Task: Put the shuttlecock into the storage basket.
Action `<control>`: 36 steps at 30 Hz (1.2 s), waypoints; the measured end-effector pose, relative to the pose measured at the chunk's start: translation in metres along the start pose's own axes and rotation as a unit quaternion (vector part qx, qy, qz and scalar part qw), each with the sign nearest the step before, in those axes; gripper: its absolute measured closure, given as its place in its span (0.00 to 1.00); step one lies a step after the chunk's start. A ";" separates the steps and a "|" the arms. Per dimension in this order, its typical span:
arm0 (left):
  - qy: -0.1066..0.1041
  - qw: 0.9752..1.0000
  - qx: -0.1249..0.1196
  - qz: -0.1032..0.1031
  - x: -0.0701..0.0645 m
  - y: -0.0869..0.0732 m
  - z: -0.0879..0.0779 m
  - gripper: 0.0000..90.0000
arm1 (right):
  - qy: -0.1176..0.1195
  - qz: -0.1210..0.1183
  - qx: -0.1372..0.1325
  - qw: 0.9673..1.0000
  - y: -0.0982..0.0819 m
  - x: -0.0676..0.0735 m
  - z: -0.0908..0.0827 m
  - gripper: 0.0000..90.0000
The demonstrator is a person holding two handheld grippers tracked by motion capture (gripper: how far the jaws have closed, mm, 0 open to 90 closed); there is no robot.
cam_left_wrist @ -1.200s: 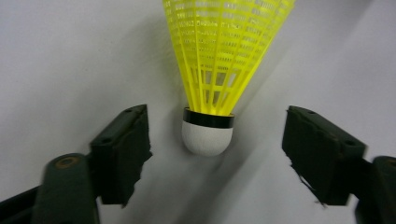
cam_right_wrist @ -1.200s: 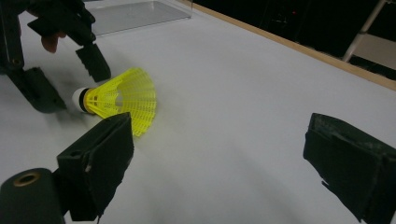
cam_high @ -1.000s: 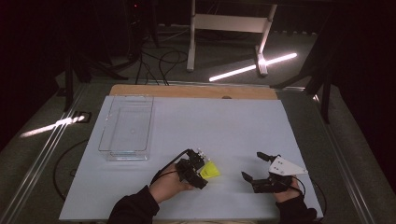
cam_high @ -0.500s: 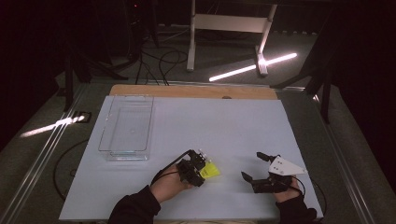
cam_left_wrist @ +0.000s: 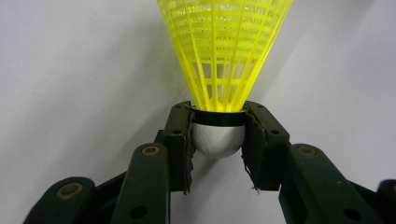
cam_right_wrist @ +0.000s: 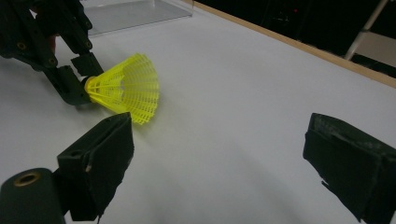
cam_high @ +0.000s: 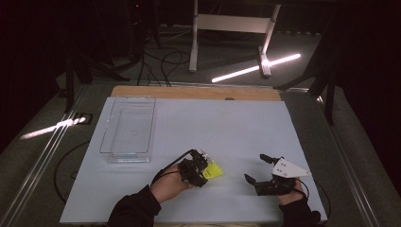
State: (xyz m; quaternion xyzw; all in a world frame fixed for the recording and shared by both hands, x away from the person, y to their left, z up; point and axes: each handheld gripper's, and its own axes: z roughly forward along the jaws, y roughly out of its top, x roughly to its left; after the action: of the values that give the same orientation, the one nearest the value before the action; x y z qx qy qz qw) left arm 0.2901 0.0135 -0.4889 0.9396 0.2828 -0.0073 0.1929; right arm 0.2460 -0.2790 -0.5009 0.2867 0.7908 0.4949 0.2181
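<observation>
Clamping unmarked yellow shuttlecock (cam_left_wrist: 219,60), left gripper (cam_left_wrist: 218,140)

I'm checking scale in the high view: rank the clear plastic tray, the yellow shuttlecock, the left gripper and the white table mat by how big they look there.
1. white table mat
2. clear plastic tray
3. left gripper, shut on the shuttlecock's cork
4. yellow shuttlecock

The gripper sits nearer the camera than the tray, but the order looks safe.

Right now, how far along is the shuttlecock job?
Done: the left gripper has just closed on the yellow shuttlecock, pads on its cork base. In hand: it lies low on the white table, not lifted. Left: probably carrying it to the clear bin, which looks empty. The right gripper is open.
</observation>
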 end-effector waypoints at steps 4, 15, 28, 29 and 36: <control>-0.006 1.000 -0.001 0.001 0.002 0.001 -0.005 0.73 | -0.001 -0.001 0.001 1.000 0.000 0.000 0.000 0.10; -0.003 1.000 0.001 0.014 0.003 0.004 -0.019 0.73 | -0.002 -0.001 0.000 1.000 0.001 0.001 0.000 0.10; -0.006 1.000 0.007 0.028 0.010 0.007 -0.037 0.73 | -0.003 -0.002 0.000 1.000 0.001 0.001 0.000 0.10; -0.006 1.000 0.007 0.028 0.010 0.007 -0.037 0.73 | -0.003 -0.002 0.000 1.000 0.001 0.001 0.000 0.10; 0.001 1.000 0.000 0.024 0.018 0.005 -0.056 0.73 | -0.003 -0.002 -0.001 1.000 0.001 0.001 0.000 0.10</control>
State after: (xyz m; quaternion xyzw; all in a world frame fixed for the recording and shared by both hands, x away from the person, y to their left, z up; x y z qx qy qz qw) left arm 0.3022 0.0397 -0.4380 0.9462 0.2603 -0.0017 0.1924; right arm 0.2457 -0.2783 -0.5000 0.2866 0.7902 0.4942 0.2216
